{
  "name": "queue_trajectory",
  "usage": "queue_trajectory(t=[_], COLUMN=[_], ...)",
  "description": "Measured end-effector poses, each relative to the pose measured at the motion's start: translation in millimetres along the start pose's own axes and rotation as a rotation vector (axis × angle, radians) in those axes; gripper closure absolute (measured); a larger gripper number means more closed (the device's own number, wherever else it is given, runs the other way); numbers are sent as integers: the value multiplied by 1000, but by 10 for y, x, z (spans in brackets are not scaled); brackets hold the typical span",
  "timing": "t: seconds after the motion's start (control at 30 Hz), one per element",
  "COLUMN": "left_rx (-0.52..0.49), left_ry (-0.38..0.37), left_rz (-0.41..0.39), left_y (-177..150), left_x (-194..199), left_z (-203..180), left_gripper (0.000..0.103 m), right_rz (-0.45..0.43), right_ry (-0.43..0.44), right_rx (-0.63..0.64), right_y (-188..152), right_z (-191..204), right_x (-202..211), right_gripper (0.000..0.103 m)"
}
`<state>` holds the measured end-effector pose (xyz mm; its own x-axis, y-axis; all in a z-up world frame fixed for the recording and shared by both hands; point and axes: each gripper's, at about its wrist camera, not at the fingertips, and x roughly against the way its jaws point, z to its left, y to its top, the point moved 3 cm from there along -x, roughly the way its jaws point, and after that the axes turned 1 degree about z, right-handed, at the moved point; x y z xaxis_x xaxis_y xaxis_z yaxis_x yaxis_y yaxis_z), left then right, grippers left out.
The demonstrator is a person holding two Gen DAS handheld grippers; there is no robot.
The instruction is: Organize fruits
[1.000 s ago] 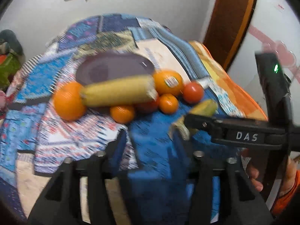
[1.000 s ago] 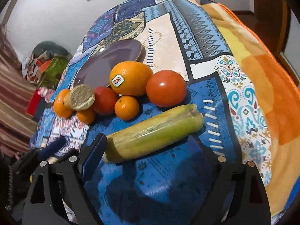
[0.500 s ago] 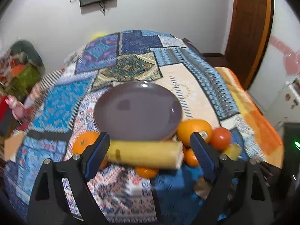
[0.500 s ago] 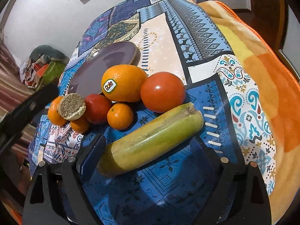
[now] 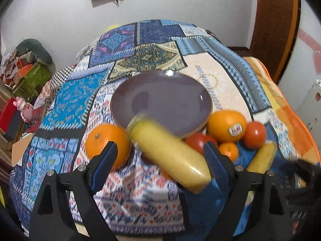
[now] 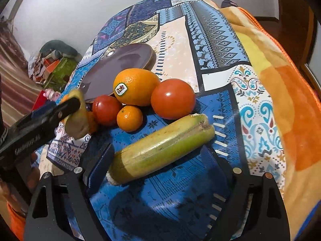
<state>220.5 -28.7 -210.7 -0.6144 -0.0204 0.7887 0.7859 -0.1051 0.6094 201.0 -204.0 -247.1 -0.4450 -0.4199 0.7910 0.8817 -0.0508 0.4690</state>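
Note:
A purple plate [image 5: 160, 102] lies empty on the patterned blanket. In front of it are two large oranges [image 5: 107, 140] [image 5: 226, 125], tomatoes [image 5: 254, 134], a small mandarin [image 5: 228, 150] and two yellow-green cane pieces. My left gripper [image 5: 160, 158] is wide open around the blurred yellow cane piece [image 5: 168, 154], which lies tilted between its fingers; whether they touch it is unclear. My right gripper [image 6: 160, 152] is open, its fingers either side of the greenish cane piece [image 6: 162, 148] lying on the blanket. The left gripper also shows in the right wrist view [image 6: 40, 118].
The Dole orange [image 6: 136, 86], a large tomato [image 6: 173, 98], a smaller tomato [image 6: 106, 109] and a mandarin [image 6: 129, 118] cluster just beyond the right gripper. An orange blanket [image 6: 291, 100] covers the right side. Clutter [image 5: 26, 60] sits by the far left wall.
My left gripper has risen and come forward over the yellow cane piece, which has swung from lying crosswise to pointing at the plate. My right gripper has edged closer to the greenish piece.

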Motion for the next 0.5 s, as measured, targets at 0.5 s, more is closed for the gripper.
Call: queue_trajectory(t=[0.5], left_rx=[-24], left_ry=[-33], left_rz=[-28], left_y=[-86], left_x=[208], left_z=[154], left_gripper=[15], right_rz=[1], right_ry=[-8], right_rx=[-58], right_y=[-10], right_z=[-83], right_x=[58], right_gripper=[25])
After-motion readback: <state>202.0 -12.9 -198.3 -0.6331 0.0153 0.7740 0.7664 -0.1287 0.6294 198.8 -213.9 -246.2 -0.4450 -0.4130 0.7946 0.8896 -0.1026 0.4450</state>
